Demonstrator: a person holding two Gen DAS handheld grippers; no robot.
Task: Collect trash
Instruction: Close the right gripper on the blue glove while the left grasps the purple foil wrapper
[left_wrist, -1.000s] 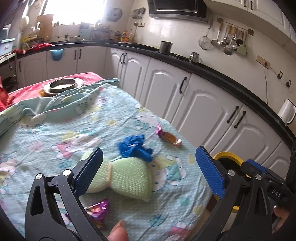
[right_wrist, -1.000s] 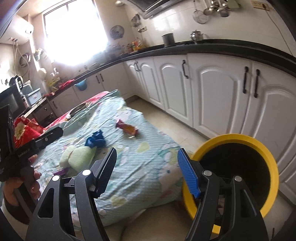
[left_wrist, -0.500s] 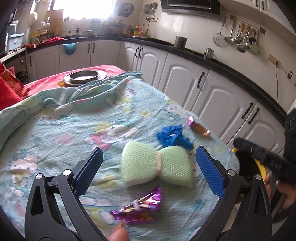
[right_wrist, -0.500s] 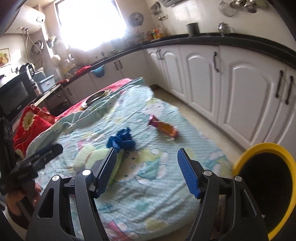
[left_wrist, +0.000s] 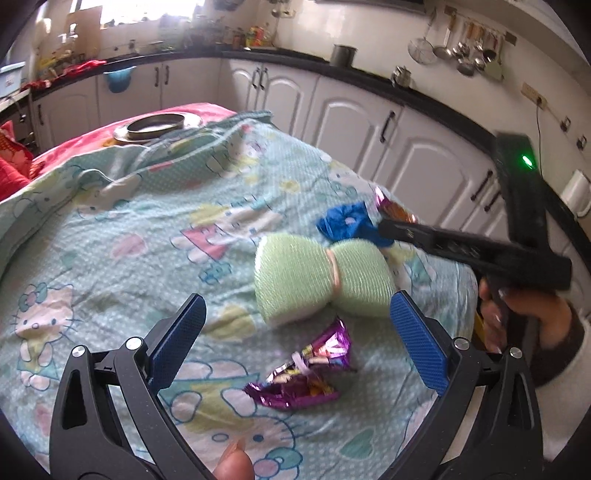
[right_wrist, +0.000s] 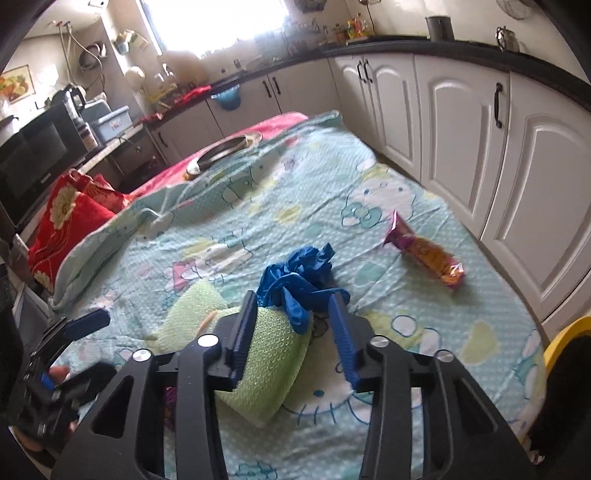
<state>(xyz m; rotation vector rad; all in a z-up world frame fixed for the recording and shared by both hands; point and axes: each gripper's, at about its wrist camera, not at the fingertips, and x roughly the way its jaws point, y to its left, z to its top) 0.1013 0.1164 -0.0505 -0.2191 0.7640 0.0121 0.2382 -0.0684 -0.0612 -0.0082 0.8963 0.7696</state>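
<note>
Trash lies on a bed with a cartoon sheet (left_wrist: 129, 229). A crumpled blue glove (right_wrist: 295, 273) sits between the fingers of my right gripper (right_wrist: 291, 306), whose jaws are closing around it; a gap still shows beside the right pad. The glove (left_wrist: 343, 221) lies just behind a green bow-shaped sponge (left_wrist: 321, 277), also in the right wrist view (right_wrist: 266, 354). An orange snack wrapper (right_wrist: 424, 254) lies to the right. My left gripper (left_wrist: 299, 306) stands open above a purple foil wrapper (left_wrist: 306, 369), holding nothing.
A yellow-rimmed bin (right_wrist: 565, 332) stands off the bed's right edge. White cabinets (right_wrist: 461, 122) run along that side. A metal dish (left_wrist: 159, 123) sits at the far end and a red cushion (right_wrist: 70, 225) at the left.
My right gripper swung from the yellow bin across the bed to the blue glove, and its jaws narrowed. My left gripper shifted so the purple wrapper now lies between its fingers.
</note>
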